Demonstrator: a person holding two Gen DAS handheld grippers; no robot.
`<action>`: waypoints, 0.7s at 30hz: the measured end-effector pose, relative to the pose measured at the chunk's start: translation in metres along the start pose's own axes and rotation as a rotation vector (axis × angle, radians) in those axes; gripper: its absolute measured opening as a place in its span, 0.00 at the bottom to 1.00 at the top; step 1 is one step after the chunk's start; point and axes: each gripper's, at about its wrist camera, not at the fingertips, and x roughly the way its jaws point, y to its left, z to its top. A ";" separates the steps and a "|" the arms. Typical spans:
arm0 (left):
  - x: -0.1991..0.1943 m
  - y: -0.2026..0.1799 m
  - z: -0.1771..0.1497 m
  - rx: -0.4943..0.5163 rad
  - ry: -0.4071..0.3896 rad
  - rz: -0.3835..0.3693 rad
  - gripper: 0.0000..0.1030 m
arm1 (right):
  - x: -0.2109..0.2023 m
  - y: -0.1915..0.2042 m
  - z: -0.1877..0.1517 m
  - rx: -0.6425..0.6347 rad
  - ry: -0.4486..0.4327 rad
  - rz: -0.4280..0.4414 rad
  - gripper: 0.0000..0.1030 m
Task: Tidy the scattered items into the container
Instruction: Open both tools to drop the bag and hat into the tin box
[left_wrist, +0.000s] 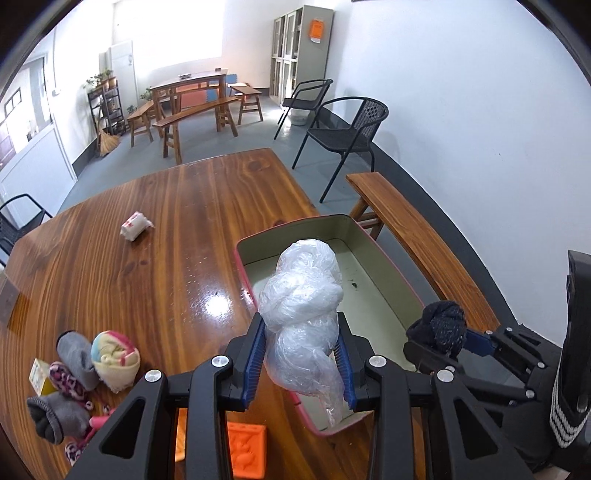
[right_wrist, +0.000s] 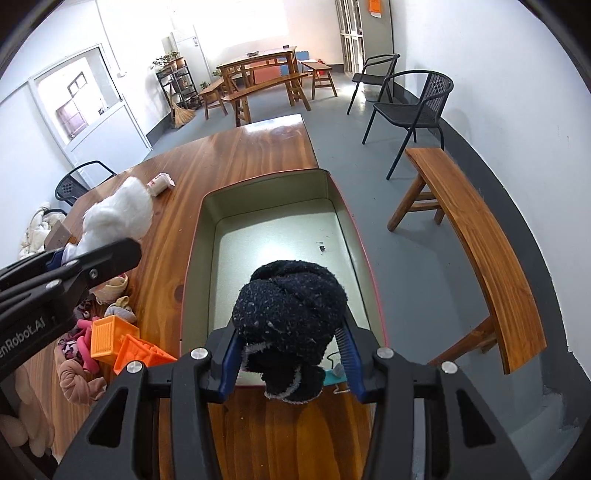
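Glossy wooden table (left_wrist: 177, 236) in a white-walled room, with a pink-rimmed container (right_wrist: 273, 236) at its right edge. Nearest, left gripper (left_wrist: 301, 360) pinching a knotted clear plastic bag (left_wrist: 303, 314) over the container's near end, and right gripper (right_wrist: 291, 360) clamped on a rolled black sock (right_wrist: 291, 317) above the same end. Farther left, a heap of rolled socks (left_wrist: 88, 365) and orange blocks (right_wrist: 110, 338) on the table, then a small white packet (left_wrist: 135, 225); beyond the table, a wooden bench (right_wrist: 480, 236) and black chairs (left_wrist: 347, 125).
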 end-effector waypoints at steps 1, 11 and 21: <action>0.005 -0.002 0.002 0.005 0.004 -0.004 0.35 | 0.002 -0.001 0.000 0.003 0.001 -0.003 0.49; 0.052 -0.010 0.009 0.037 0.067 -0.031 0.35 | 0.013 -0.013 0.003 0.028 0.008 -0.027 0.49; 0.071 -0.008 0.006 0.045 0.108 -0.056 0.73 | 0.024 -0.012 0.001 0.047 0.023 -0.013 0.52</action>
